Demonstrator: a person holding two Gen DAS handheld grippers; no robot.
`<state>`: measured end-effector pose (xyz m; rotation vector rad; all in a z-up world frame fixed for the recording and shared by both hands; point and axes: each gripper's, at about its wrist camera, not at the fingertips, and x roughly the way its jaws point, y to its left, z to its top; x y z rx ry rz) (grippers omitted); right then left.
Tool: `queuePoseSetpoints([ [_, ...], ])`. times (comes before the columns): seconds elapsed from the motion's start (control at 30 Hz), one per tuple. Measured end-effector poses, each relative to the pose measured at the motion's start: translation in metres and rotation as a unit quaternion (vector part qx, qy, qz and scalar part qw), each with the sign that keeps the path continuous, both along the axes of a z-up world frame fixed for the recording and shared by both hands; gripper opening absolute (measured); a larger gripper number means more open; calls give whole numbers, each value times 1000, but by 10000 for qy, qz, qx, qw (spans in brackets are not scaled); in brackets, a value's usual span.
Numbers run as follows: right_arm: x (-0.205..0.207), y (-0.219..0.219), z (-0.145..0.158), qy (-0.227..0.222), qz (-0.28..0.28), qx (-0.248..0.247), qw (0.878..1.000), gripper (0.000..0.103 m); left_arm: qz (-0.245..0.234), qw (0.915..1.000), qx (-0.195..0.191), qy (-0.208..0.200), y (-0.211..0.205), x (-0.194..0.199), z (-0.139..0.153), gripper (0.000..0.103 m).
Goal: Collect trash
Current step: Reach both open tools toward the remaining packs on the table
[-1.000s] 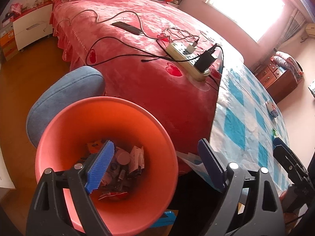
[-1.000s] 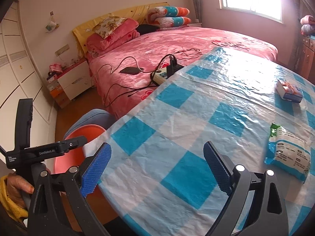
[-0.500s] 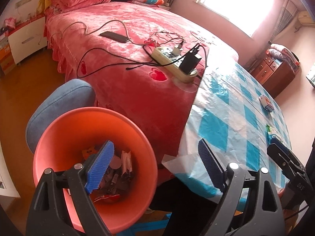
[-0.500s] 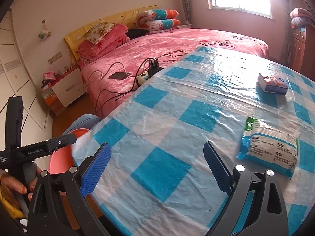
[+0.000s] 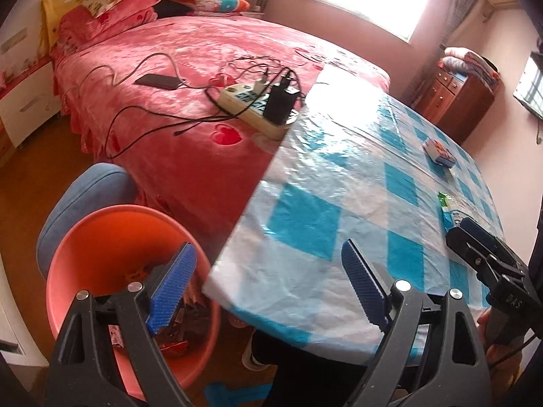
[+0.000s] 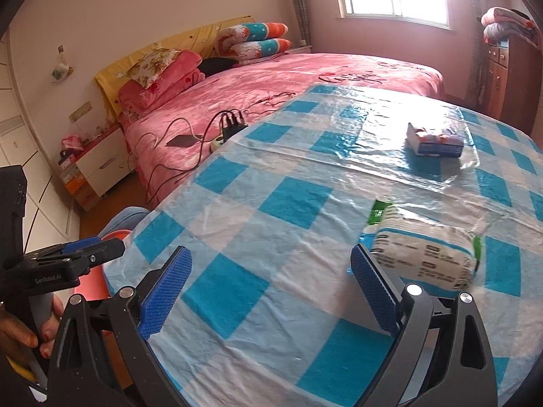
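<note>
The left gripper [image 5: 268,291] has its blue ridged pads spread wide with nothing between them; it hangs over the near corner of the table [image 5: 305,291], with one pad over the orange bin [image 5: 101,237] and the other over the cloth; the right gripper [image 6: 271,291] is wide too and holds nothing; its right pad is just beside the white and green packet [image 6: 427,254], so I think that packet is the next trash to pick up; it looks soft and puffy, like a plastic bag of wipes or cotton, so it may squash a bit when squeezed; farther away on the table lies a small box [image 6: 436,140], flat and hard looking, with blue and red print; both things lie well apart from each other; the table has a thin shiny plastic cloth with blue and white squares, all crinkly, so it might slide or bunch up if a pad drags on it; the bin is round, smooth plastic and wide at the top, which makes it easy to drop things in; it sits on the floor right by the table corner, so trash does not have to go far; there are already wrappers in the bottom of it; behind it is a round blue stool [image 5: 85,190]; the bed [image 5: 203,68] has a fuzzy pink blanket with red hearts, and a white power strip [image 5: 258,108] with black cords lies on it, next to a dark phone [image 5: 157,82].
</note>
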<state>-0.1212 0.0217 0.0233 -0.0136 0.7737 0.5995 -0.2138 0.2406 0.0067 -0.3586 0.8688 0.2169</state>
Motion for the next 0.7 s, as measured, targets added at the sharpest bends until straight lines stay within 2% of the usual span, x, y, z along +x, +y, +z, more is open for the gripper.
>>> queuePoseSetpoints([
  [0.7,22,-53,-2,-39,-545,-50,9985,94,-575,9978,290,130,-65,34,4,88],
])
